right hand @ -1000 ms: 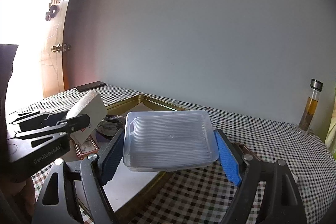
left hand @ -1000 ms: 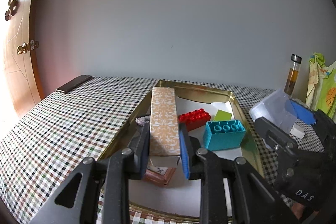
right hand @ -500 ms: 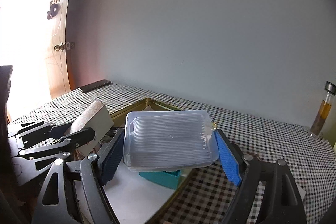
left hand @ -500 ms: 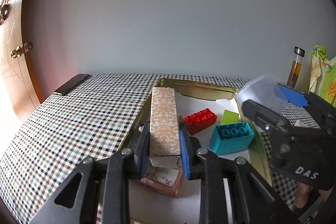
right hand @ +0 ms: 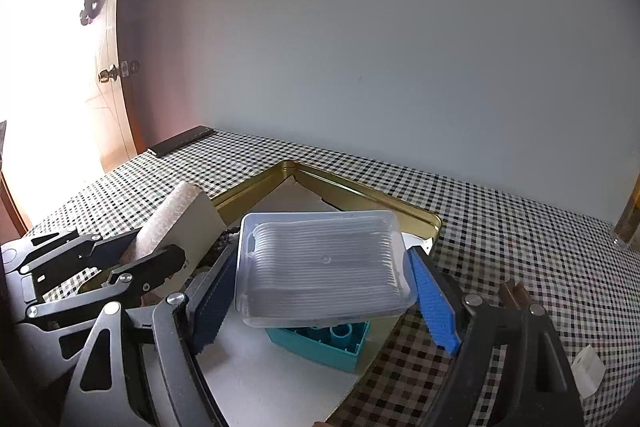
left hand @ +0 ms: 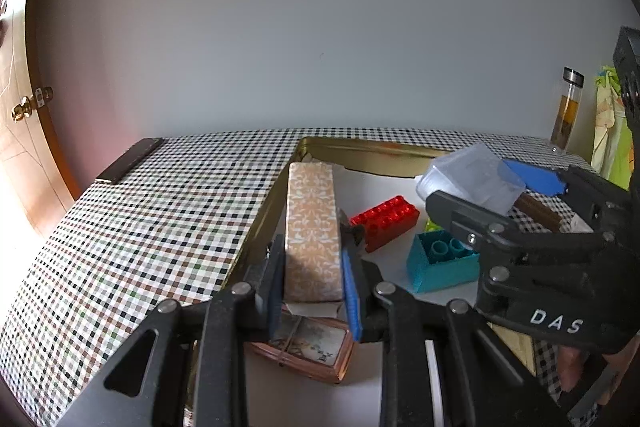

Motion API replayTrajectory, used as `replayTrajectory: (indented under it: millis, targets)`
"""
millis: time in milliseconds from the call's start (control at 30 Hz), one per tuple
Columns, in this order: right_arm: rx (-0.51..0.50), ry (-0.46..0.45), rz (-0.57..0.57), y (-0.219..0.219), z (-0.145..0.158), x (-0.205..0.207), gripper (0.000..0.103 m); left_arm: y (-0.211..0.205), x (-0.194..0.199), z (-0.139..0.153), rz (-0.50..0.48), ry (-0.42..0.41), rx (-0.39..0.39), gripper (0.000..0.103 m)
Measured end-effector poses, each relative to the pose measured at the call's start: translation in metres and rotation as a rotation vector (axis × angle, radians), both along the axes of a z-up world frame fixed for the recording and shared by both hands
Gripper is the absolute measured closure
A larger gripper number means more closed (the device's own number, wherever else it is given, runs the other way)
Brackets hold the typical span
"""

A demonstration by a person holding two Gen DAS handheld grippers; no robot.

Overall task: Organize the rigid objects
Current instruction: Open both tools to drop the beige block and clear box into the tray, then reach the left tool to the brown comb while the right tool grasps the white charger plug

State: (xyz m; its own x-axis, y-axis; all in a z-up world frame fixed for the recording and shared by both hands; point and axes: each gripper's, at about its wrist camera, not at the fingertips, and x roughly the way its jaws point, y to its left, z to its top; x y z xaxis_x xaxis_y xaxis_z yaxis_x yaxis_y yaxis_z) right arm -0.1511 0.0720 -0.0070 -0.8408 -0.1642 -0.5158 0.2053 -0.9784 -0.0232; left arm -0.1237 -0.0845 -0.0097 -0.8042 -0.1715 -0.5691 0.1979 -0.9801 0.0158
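The shallow gold metal tray [left hand: 360, 147] held a red studded brick [left hand: 385, 221] and a teal hollow block [right hand: 320, 345], checked cloth lay bare to its left, while the left gripper [left hand: 312, 281] clamped a tall patterned box [left hand: 312, 227] and the right gripper [right hand: 322, 301] pinched a clear plastic tub [right hand: 322, 263] above it.

"DAS" stands on the right gripper [left hand: 486, 193].

Bricks [left hand: 385, 221] in tray [left hand: 362, 148]
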Motion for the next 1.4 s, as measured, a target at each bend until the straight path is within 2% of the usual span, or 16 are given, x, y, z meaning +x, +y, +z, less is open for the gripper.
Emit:
replayTrajectory:
  millis: [100, 133, 167, 233, 267, 333, 400, 467, 500, 800, 1167, 1400]
  targets:
    - [-0.024, -0.004, 0.014, 0.001, -0.001, -0.002, 0.019, 0.001, 0.002, 0.000, 0.012, -0.004, -0.007, 0.078]
    - [-0.029, -0.005, 0.017, 0.005, -0.002, 0.001, 0.019, 0.000, 0.002, -0.001, 0.014, -0.007, -0.005, 0.073]
    - [-0.033, -0.003, 0.022, 0.006, -0.002, 0.001, 0.019, -0.001, 0.003, -0.001, 0.016, -0.009, -0.005, 0.053]
    - [-0.048, 0.003, 0.040, 0.007, -0.001, 0.003, 0.011, 0.003, 0.006, -0.001, 0.028, 0.008, -0.027, 0.030]
    - [-0.062, 0.006, 0.052, 0.008, 0.000, 0.004, 0.006, 0.005, 0.008, -0.001, 0.031, 0.015, -0.038, 0.027]
    - [-0.075, 0.017, 0.075, 0.006, 0.001, 0.007, 0.006, 0.010, 0.010, 0.000, 0.023, 0.018, -0.042, 0.027]
    - [-0.052, 0.033, 0.080, 0.002, 0.002, 0.010, 0.006, 0.014, 0.009, 0.000, 0.028, 0.013, -0.062, 0.022]
    - [-0.037, 0.039, 0.082, -0.001, 0.002, 0.011, 0.006, 0.015, 0.010, -0.001, 0.040, 0.016, -0.083, 0.007]
    - [-0.037, 0.038, 0.083, -0.001, 0.001, 0.011, 0.006, 0.013, 0.009, -0.001, 0.051, 0.021, -0.090, 0.004]
    - [-0.084, 0.039, 0.021, 0.019, 0.002, 0.006, 0.006, 0.004, 0.012, 0.001, 0.092, 0.022, -0.111, 0.001]
    - [-0.113, 0.044, 0.009, 0.032, 0.003, 0.014, 0.006, 0.000, 0.013, 0.003, 0.121, 0.027, -0.097, 0.001]
    - [-0.123, 0.053, -0.029, 0.063, 0.002, 0.027, 0.006, 0.027, 0.013, 0.012, 0.071, 0.067, -0.093, 0.001]
